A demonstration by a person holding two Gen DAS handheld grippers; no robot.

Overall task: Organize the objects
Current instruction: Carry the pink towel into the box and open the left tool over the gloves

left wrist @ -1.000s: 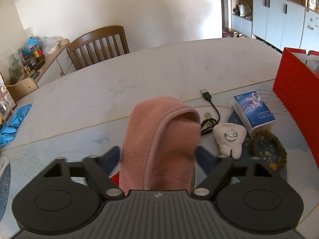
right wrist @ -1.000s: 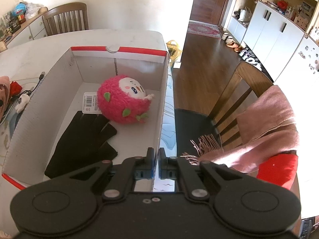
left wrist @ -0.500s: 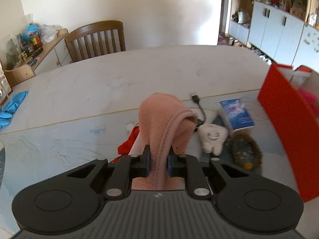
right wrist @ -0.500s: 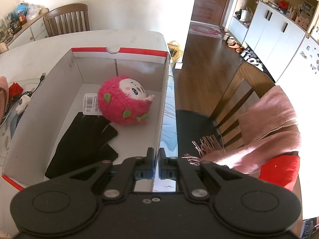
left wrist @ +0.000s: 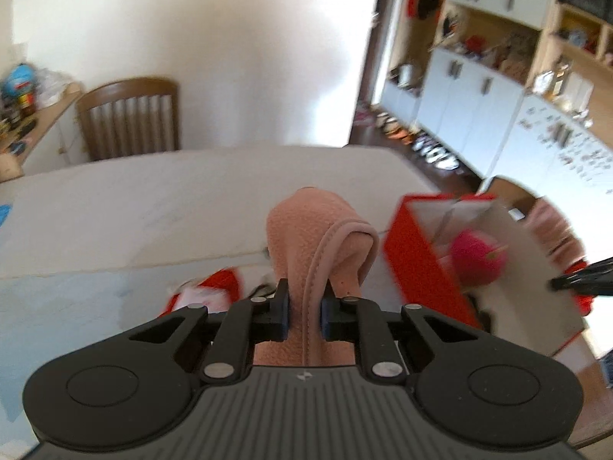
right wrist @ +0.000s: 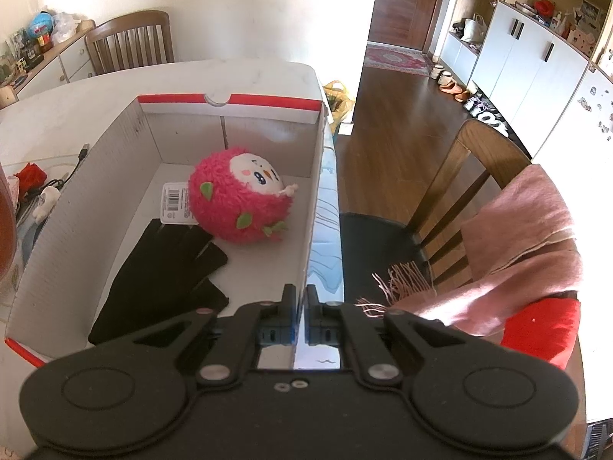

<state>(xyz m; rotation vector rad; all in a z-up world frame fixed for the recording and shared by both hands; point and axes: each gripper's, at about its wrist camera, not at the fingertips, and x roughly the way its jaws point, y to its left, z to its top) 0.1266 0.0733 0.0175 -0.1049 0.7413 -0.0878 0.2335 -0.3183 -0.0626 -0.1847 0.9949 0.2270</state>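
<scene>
My left gripper (left wrist: 305,314) is shut on a pink fleece cloth (left wrist: 306,230) and holds it up above the white table (left wrist: 153,207). The red shoebox (left wrist: 421,268) lies to its right, with a pink plush ball (left wrist: 479,260) inside. In the right wrist view the box (right wrist: 95,191) holds the pink plush (right wrist: 237,199) and black gloves (right wrist: 164,268). My right gripper (right wrist: 300,306) is shut on the box's near right wall. The left wrist view is blurred.
Left of the box lie a red item (right wrist: 30,174), a tooth-shaped plush (right wrist: 46,199) and a USB cable (right wrist: 76,161). A chair with a pink scarf (right wrist: 528,237) stands right of the table. Another wooden chair (right wrist: 130,42) stands at the far side.
The left gripper shut on the pink fleece, then rose with it and swung right, so the red box came further into its view. The right gripper and the box stayed still.
</scene>
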